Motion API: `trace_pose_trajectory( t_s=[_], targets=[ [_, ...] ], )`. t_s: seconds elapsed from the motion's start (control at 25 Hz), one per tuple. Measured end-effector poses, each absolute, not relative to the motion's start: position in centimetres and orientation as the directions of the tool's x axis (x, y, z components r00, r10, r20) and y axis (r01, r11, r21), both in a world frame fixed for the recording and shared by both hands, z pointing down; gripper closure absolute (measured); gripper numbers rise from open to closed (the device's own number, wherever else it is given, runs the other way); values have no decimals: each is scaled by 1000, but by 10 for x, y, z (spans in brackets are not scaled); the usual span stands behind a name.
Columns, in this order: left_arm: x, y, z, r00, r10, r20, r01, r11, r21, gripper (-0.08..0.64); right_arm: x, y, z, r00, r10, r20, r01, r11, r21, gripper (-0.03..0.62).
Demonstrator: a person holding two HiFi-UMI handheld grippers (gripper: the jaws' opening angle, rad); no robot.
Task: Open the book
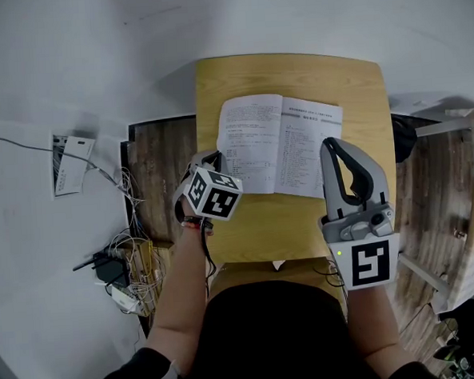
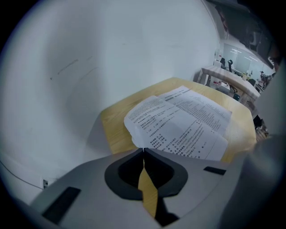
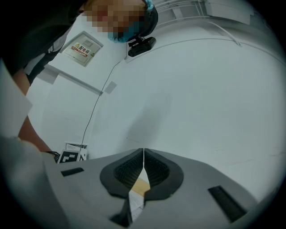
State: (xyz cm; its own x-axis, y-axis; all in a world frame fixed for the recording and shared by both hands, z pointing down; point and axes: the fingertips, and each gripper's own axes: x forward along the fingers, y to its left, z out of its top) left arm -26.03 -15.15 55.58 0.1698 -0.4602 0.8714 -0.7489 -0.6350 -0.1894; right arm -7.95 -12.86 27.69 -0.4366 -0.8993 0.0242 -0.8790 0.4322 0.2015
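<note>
Already the book (image 1: 281,146) lies spread open, pages up, on the yellow bench (image 1: 294,73), so the opening step looks done. The left hand-held gripper (image 1: 209,157) is clenched on nothing just beside the book's near left corner, and the right hand-held gripper (image 1: 331,144) is likewise clenched and empty at its right edge. The next move probably calls for drawing both clear without dragging a page.

book (image 1: 281,146) print: too small to read | table (image 1: 286,77) near edge: hidden by torso (image 1: 269,327) | left tool (image 1: 210,157) tips: perhaps behind cube (image 1: 214,194)
</note>
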Motion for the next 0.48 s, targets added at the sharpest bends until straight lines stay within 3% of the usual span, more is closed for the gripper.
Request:
trace_pose_trajectory(
  t_s=[0.48],
  targets=[
    [-286, -129, 592, 112, -425, 898, -757, -622, -200, 543, -80, -134, 287, -445, -894, 52, -878, 447, 172, 563]
  ],
)
